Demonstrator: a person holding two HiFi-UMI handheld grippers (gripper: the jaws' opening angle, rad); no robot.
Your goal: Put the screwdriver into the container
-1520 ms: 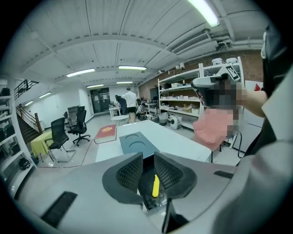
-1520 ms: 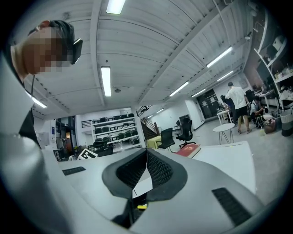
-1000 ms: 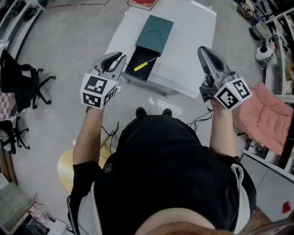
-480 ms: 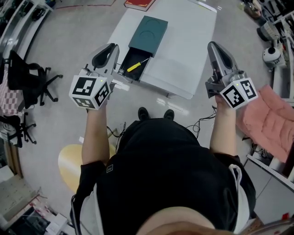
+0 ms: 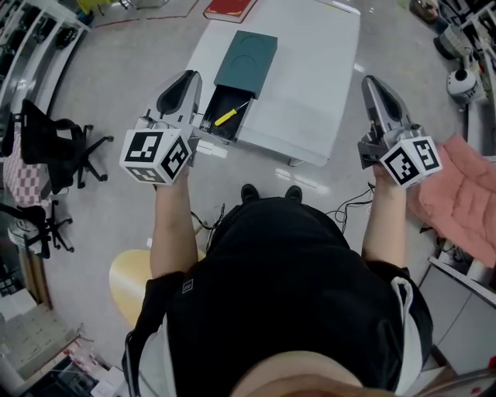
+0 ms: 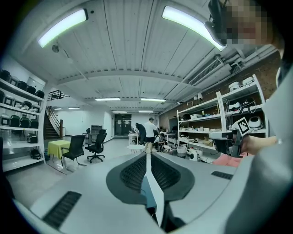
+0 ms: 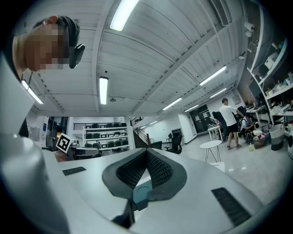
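Observation:
A yellow-handled screwdriver (image 5: 230, 115) lies inside the open black compartment (image 5: 219, 124) of a dark green container (image 5: 246, 53), at the near left of the white table (image 5: 310, 70). My left gripper (image 5: 183, 83) is held up just left of the container, shut and holding nothing. Well right of the table's near edge, my right gripper (image 5: 374, 87) is also shut and bare. Both gripper views look out across the room: the left gripper (image 6: 147, 157) and the right gripper (image 7: 146, 153) each show their jaws pressed together with nothing between them.
A red book (image 5: 229, 7) lies at the table's far edge. Black office chairs (image 5: 54, 143) stand at the left, a pink cushion (image 5: 463, 198) at the right, a yellow stool (image 5: 130, 281) behind. The gripper views show shelving (image 6: 215, 123) and people (image 7: 227, 119) far off.
Both grippers have drifted slightly outward, the right one further right of the table. The screwdriver has stayed in the container's open compartment.

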